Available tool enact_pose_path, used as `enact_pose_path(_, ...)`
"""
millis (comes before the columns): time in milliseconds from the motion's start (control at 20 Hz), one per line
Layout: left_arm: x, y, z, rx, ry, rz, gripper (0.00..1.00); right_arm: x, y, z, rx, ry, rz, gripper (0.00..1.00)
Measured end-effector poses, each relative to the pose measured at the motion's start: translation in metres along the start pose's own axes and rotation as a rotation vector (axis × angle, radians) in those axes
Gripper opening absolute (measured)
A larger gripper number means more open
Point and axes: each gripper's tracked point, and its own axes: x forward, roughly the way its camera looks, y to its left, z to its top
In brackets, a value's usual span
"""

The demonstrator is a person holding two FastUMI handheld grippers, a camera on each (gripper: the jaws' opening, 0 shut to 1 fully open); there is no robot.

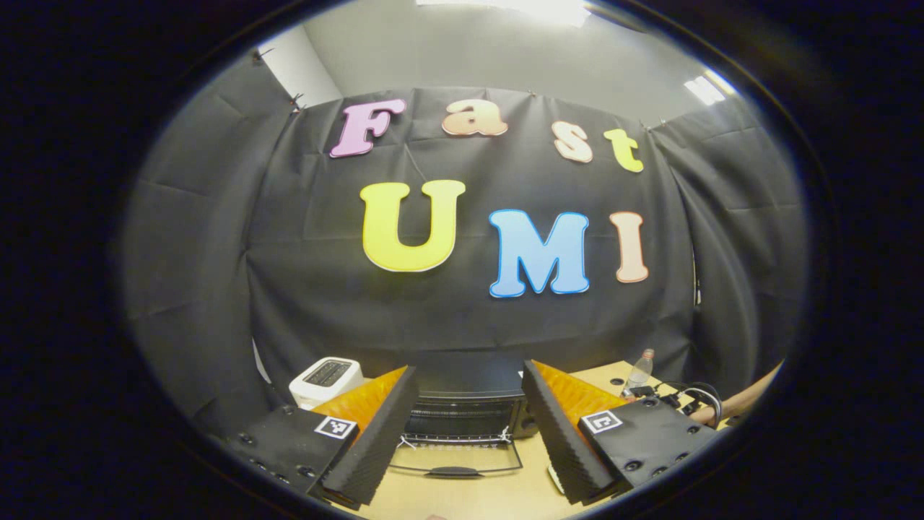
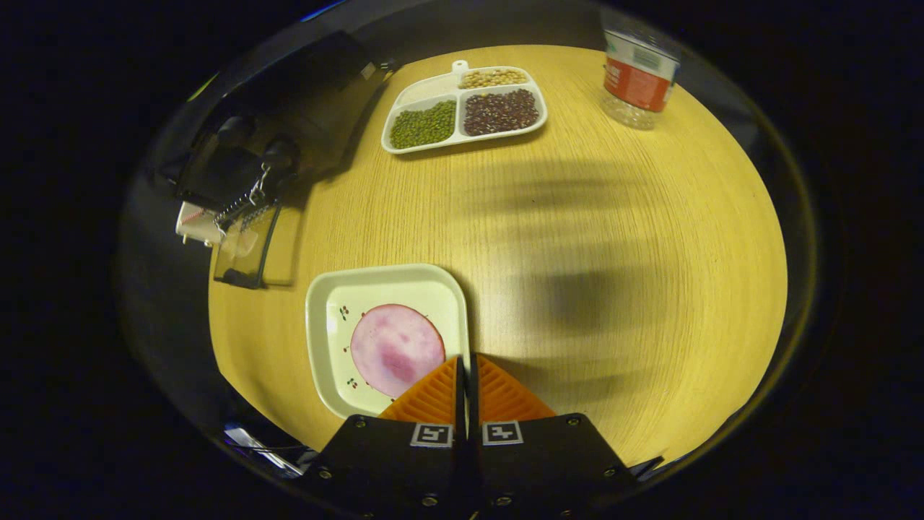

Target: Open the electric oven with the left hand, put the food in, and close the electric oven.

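left jaws: spread wide on left gripper (image 1: 469, 426), holding nothing
right jaws: right gripper (image 2: 465, 370) clenched on plate (image 2: 321, 339) rim
food (image 2: 397, 349): on plate
oven (image 1: 465, 412): door down, ahead

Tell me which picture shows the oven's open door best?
The left gripper view: the oven sits straight ahead between the open fingers, its glass door folded down toward the camera. The right gripper view shows the oven and door small, dim, at the table's edge.
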Motion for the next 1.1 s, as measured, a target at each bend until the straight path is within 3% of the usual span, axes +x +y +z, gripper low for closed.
enact_pose_path(300, 0.005, -0.025, 0.009, -0.016, 0.005, 0.027, 0.98, -0.011, -0.024, -0.016, 0.281, -0.016, 0.350, 0.00)
enact_pose_path(550, 0.002, -0.031, 0.013, -0.013, 0.020, 0.084, 1.00, -0.004, -0.024, -0.027, 0.418, -0.041, 0.537, 0.01)
enact_pose_path(700, 0.002, -0.034, 0.021, -0.032, 0.003, 0.085, 1.00, -0.003, -0.021, -0.029, 0.442, -0.051, 0.527, 0.00)
enact_pose_path(900, 0.013, -0.027, 0.030, -0.047, -0.026, 0.031, 1.00, -0.024, -0.008, -0.033, 0.437, -0.122, 0.487, 0.00)
enact_pose_path(1100, 0.021, 0.003, 0.032, -0.022, -0.050, -0.013, 1.00, -0.054, 0.033, -0.038, 0.462, -0.222, 0.459, 0.01)
